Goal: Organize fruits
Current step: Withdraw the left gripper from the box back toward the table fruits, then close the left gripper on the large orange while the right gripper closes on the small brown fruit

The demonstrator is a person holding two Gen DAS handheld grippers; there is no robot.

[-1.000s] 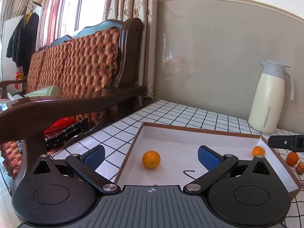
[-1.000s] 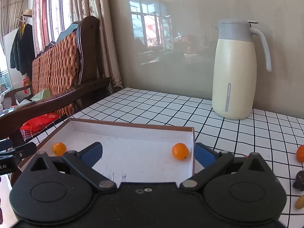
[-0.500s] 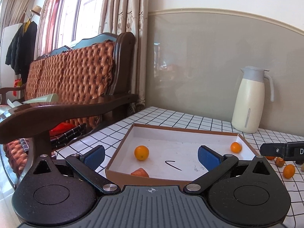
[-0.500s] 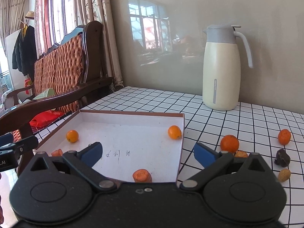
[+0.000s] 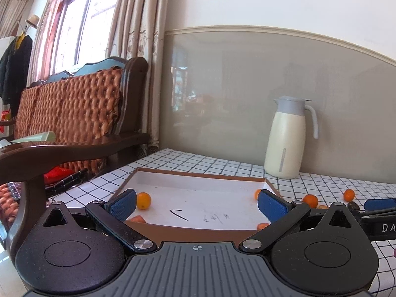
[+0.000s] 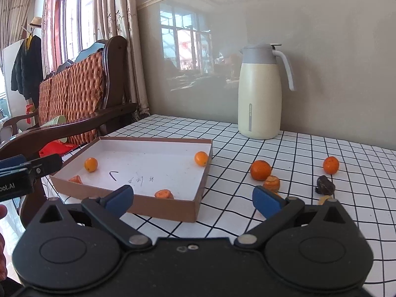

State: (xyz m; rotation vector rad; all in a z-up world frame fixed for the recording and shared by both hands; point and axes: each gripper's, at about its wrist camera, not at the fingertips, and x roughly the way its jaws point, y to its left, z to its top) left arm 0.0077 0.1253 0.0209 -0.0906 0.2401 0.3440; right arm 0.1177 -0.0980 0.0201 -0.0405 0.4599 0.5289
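Left wrist view: the left gripper (image 5: 196, 204) has drawn back from the cardboard box (image 5: 195, 232), released and empty; a round glossy orange (image 5: 143, 200) lies inside.

Right wrist view: the right gripper (image 6: 193, 199), likewise retreated and released, now faces loose fruit (image 6: 260, 170) on the gridded tabletop (image 6: 309, 212), pending collection.

Cream jug (image 6: 259, 96) on checked table (image 6: 309, 153); wooden sofa (image 6: 81, 94) beside.

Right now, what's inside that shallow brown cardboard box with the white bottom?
The shallow brown cardboard box holds two small round orange fruits, two orange peel-like pieces and pen scribbles. Its near wall hides a strip of the floor.
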